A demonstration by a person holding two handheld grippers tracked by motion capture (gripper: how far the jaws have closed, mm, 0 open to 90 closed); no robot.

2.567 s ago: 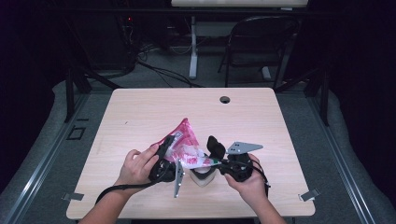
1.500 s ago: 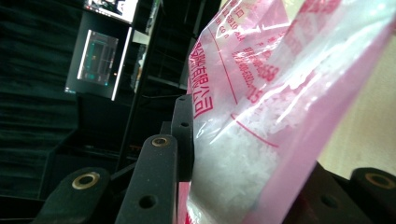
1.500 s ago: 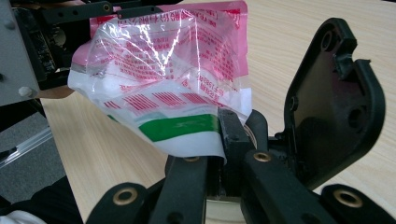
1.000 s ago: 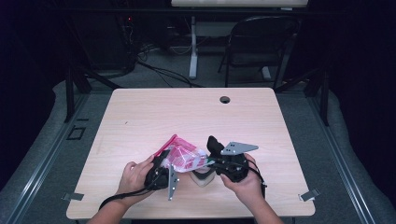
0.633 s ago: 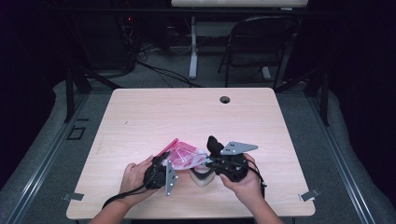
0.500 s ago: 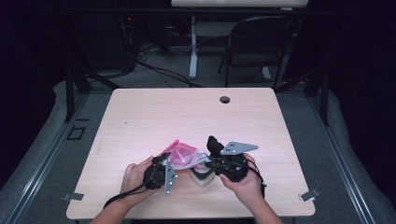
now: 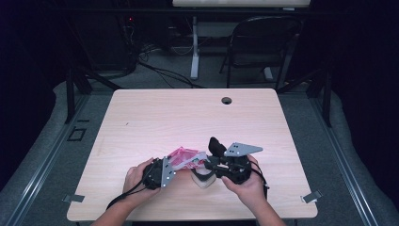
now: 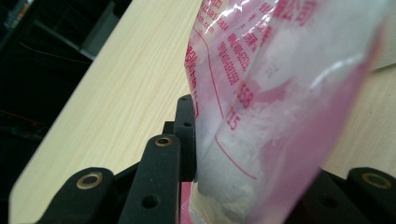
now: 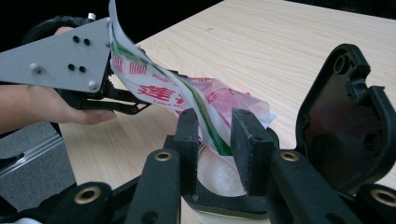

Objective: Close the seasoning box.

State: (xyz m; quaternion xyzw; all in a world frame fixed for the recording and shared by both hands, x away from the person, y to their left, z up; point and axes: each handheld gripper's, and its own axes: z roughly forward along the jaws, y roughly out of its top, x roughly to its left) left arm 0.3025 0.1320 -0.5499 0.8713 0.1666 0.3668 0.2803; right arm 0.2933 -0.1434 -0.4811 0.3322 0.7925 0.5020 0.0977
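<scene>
Crinkled pink-and-white plastic bag with red print (image 7: 184,157) is lying low over near edge of pale wooden table (image 7: 155,117), stretching between two grippers. Left gripper (image 7: 159,172), at 9 o'clock of bag, is clamping bag's end; in left gripper view its jaws are pressing on film (image 8: 261,121). Right gripper (image 7: 214,162), at 3 o'clock, has just been opening; bag corner (image 9: 219,126) is sitting loose between its parted jaws, above white round container (image 7: 203,178) with black flip lid (image 9: 343,112) standing open.

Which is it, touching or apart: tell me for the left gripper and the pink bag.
Touching. Left gripper view: one jaw of the left gripper presses flat against the pink bag.
</scene>
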